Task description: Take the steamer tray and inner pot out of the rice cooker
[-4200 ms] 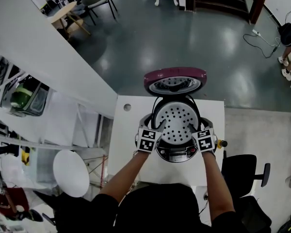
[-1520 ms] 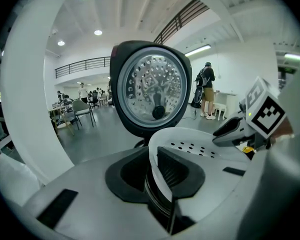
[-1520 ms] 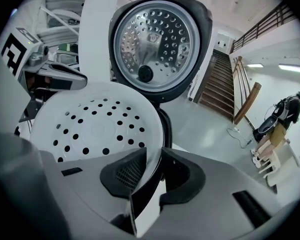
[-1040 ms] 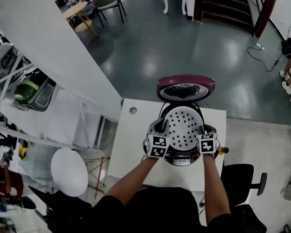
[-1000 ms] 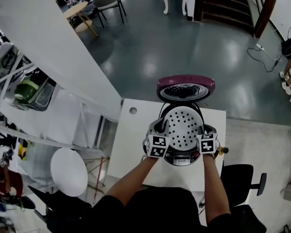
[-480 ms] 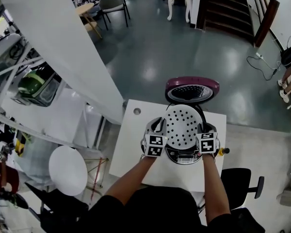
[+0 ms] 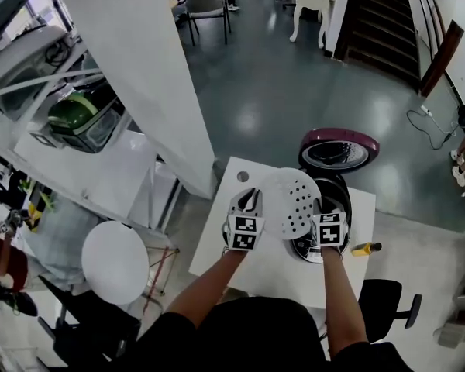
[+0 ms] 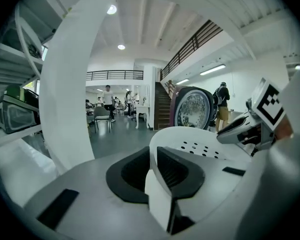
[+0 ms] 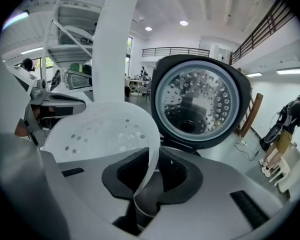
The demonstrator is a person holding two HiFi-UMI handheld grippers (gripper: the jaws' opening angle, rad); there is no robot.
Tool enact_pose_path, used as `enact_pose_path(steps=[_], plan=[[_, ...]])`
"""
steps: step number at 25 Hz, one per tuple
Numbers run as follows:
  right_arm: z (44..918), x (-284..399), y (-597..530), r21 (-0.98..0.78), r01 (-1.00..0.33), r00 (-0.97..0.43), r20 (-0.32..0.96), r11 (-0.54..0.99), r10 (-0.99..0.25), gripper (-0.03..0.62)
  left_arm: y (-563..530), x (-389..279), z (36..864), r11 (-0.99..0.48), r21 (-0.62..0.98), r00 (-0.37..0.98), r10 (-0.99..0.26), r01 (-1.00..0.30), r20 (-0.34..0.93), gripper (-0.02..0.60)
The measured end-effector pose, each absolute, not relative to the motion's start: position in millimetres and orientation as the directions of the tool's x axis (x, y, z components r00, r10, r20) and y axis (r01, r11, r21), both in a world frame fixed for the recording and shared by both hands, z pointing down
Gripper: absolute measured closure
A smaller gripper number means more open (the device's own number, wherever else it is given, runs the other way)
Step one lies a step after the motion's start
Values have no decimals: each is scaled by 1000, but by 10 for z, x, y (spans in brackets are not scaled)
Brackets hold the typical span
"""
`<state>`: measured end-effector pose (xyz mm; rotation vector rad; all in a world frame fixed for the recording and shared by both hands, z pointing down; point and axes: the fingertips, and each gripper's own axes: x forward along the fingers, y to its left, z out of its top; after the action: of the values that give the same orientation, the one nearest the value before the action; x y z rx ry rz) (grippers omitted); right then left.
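Observation:
The white perforated steamer tray (image 7: 289, 202) hangs lifted, left of the rice cooker (image 7: 333, 242) and partly over the white table (image 7: 232, 254). My left gripper (image 7: 253, 201) is shut on its left rim and my right gripper (image 7: 318, 206) on its right rim. In the left gripper view the tray's rim (image 8: 157, 181) sits pinched between the pads, with the tray (image 8: 200, 144) stretching away. The right gripper view shows the thin tray wall (image 9: 149, 176) clamped the same way. The cooker's maroon lid (image 7: 339, 152) stands open. Its dark opening (image 7: 337, 198) shows beside the tray; the inner pot is not clearly visible.
A round cable hole (image 7: 242, 177) lies at the table's far left corner. A small yellow object (image 7: 366, 248) rests at the right edge by the cooker. A black office chair (image 7: 384, 304) stands to the right, a white pillar (image 7: 139, 76) and shelves to the left.
The tray has risen out of the cooker and moved left with both grippers still on its rims. The head view has swung, so the cooker now lies further right.

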<state>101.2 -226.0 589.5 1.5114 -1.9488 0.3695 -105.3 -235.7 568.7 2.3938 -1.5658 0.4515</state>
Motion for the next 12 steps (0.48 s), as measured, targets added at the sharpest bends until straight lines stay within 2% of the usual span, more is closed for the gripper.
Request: enact_pose_path(steps=[12], plan=[[6118,-238,-2269,149,-896,-217,675,418,-705,537,-2236,-2294,5863,-279,46,274,-874,-959,402,543]])
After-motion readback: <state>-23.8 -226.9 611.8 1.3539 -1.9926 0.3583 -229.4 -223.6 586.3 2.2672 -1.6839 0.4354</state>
